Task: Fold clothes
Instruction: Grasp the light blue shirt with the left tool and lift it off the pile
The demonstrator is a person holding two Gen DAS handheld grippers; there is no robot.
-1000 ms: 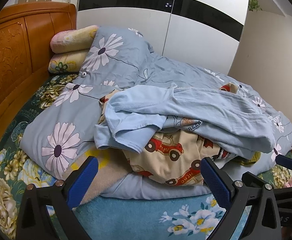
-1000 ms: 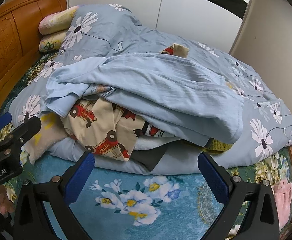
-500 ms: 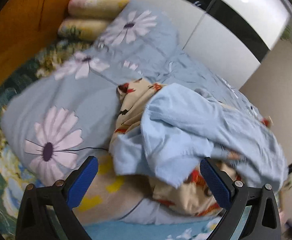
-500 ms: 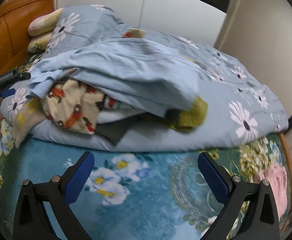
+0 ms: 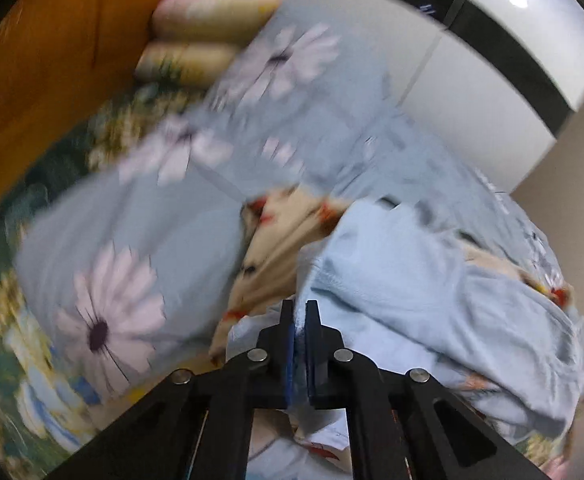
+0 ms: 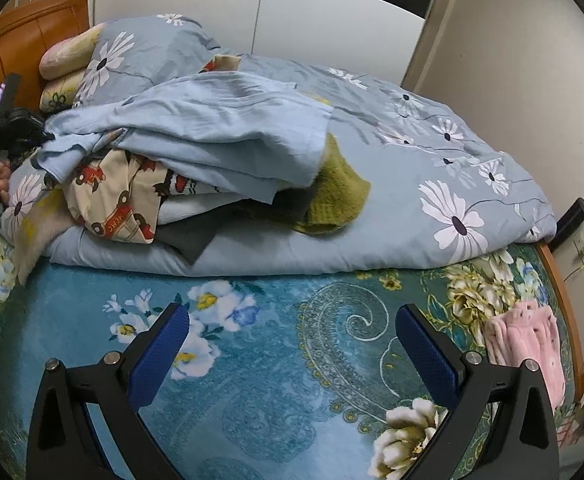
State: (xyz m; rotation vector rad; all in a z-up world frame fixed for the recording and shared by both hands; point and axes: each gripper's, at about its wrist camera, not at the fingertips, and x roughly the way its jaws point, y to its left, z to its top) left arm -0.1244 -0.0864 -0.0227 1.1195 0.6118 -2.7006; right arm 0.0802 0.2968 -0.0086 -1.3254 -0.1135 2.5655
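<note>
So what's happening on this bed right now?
A person is starting to fold clothes from a heap on the bed. The left tongs have just closed on an edge of the light blue garment atop the pile. The right tongs hang open over the teal floral bedspread, holding nothing. Nothing is folded yet.

From the right wrist view, the teal floral bedspread (image 6: 275, 360) lies bare from 6 o'clock to centre, giving free passage. The clothes pile (image 6: 195, 152) and blue daisy duvet (image 6: 432, 184) block 9 through 2 o'clock; a pink garment (image 6: 528, 344) sits at 4.
</note>
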